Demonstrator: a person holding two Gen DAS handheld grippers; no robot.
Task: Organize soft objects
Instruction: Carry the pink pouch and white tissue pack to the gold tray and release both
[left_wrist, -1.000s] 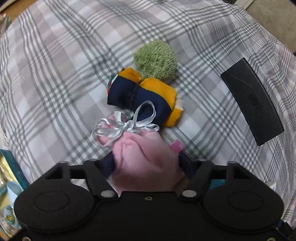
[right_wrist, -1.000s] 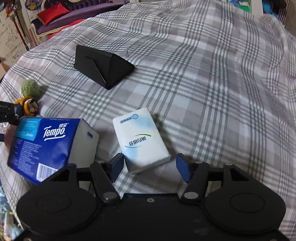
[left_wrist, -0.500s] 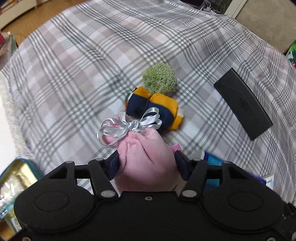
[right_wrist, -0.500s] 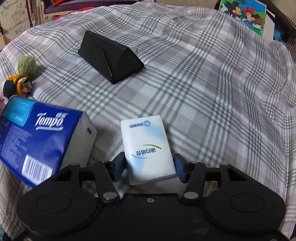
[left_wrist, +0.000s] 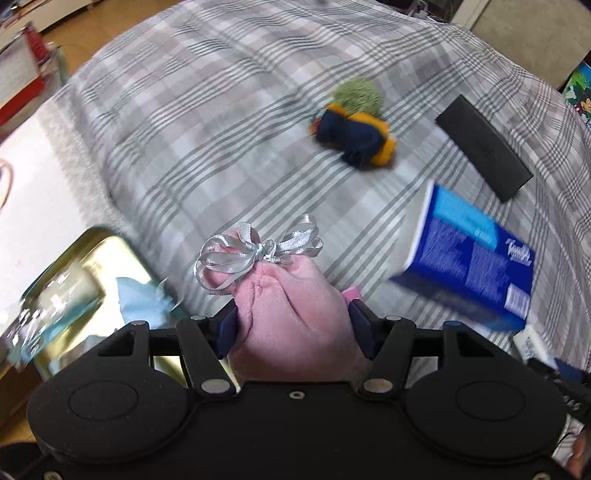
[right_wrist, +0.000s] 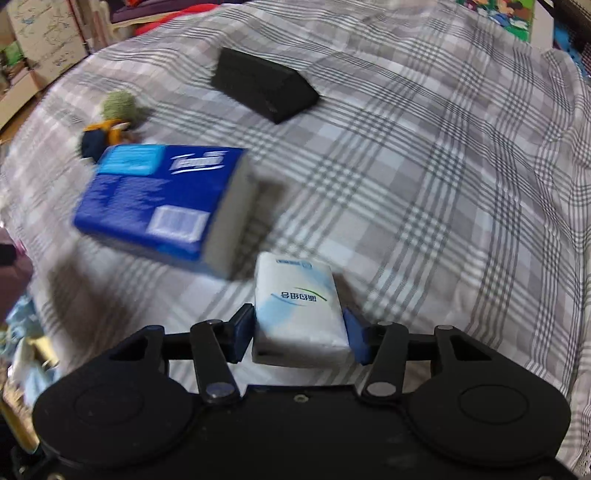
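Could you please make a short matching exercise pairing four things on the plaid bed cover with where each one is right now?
Things:
1. pink pouch
2. white tissue pack
3. black case
4. blue tissue pack

Places:
A. on the cover, just beyond and left of the white pack
B. between the pads of the left gripper
C. far back on the plaid bed cover
D. between the pads of the right gripper

Pairs: 1-B, 2-D, 3-C, 4-A
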